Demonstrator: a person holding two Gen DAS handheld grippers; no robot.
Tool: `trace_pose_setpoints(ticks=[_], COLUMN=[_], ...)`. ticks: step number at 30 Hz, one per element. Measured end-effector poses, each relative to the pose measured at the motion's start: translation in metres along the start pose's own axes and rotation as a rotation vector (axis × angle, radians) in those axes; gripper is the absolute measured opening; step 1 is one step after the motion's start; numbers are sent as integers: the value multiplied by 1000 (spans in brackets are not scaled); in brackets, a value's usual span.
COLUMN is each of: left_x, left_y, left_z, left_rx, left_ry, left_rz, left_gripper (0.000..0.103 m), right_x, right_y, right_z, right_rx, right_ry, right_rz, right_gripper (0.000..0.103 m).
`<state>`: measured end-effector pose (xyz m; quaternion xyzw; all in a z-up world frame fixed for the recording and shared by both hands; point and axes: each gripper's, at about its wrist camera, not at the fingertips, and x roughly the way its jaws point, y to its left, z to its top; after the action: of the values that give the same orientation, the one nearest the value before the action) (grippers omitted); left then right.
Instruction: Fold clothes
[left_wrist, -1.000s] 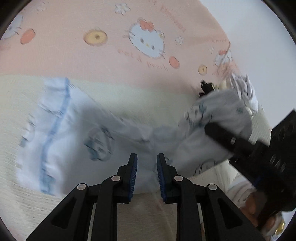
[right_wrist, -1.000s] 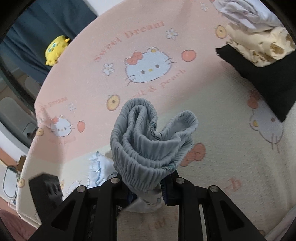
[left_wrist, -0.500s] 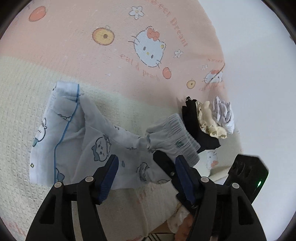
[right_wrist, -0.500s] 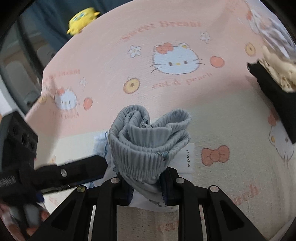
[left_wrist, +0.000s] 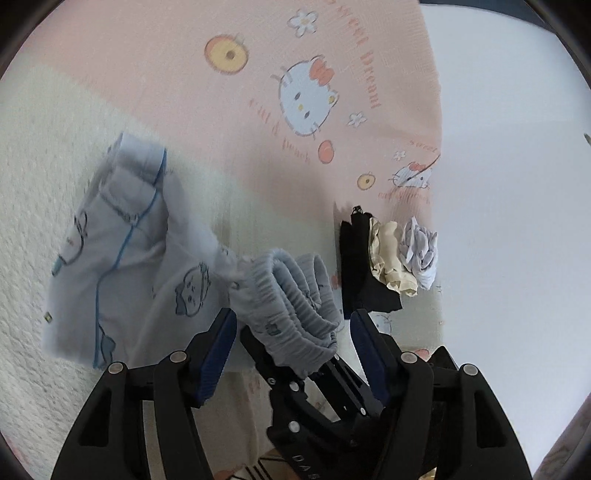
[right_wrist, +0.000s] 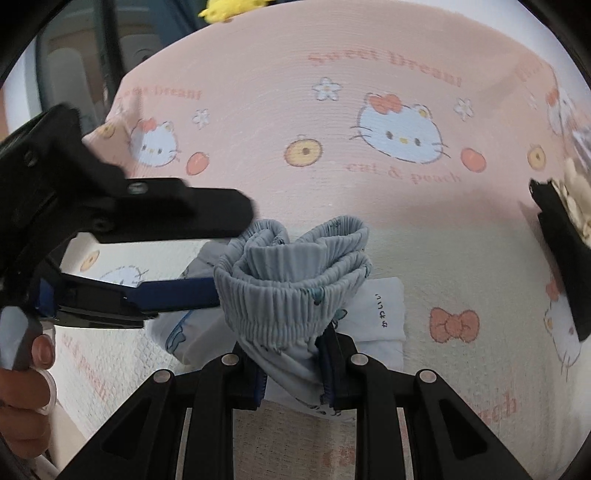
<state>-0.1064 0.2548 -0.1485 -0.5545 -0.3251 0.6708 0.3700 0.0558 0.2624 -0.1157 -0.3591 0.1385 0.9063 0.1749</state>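
Reading "Sweet Dream", "cat & peach": blanket (right_wrist: 258, 66) print.

Soft, even daylight; faint shadows, slight motion blur, strong fisheye curvature, dark corner vignette.

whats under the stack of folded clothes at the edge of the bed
The stack lies on the cartoon-cat blanket. A black garment is its bottom layer, with cream and white pieces above. The blanket beneath it is covered.

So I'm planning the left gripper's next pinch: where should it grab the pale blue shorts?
Likely the elastic waistband, from its free left side in the right wrist view. The right gripper pinches the bunched band below; the open left gripper sits beside the gathers.
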Motion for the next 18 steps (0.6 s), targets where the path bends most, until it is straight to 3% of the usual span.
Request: trace_pose_setpoints(ticks=[3,18], left_x=[0,8], left_y=[5,30], left_z=[0,-5], left_rx=[-37,-41], left_ry=[9,37], left_rz=[-29,62], left_gripper=[62,62], right_x=[3,13], right_y=[10,40], right_z=[-4,-19], right_rx=[-64,-271], right_ry=[7,22], right_rz=[-29,-105], right_gripper=[23,23])
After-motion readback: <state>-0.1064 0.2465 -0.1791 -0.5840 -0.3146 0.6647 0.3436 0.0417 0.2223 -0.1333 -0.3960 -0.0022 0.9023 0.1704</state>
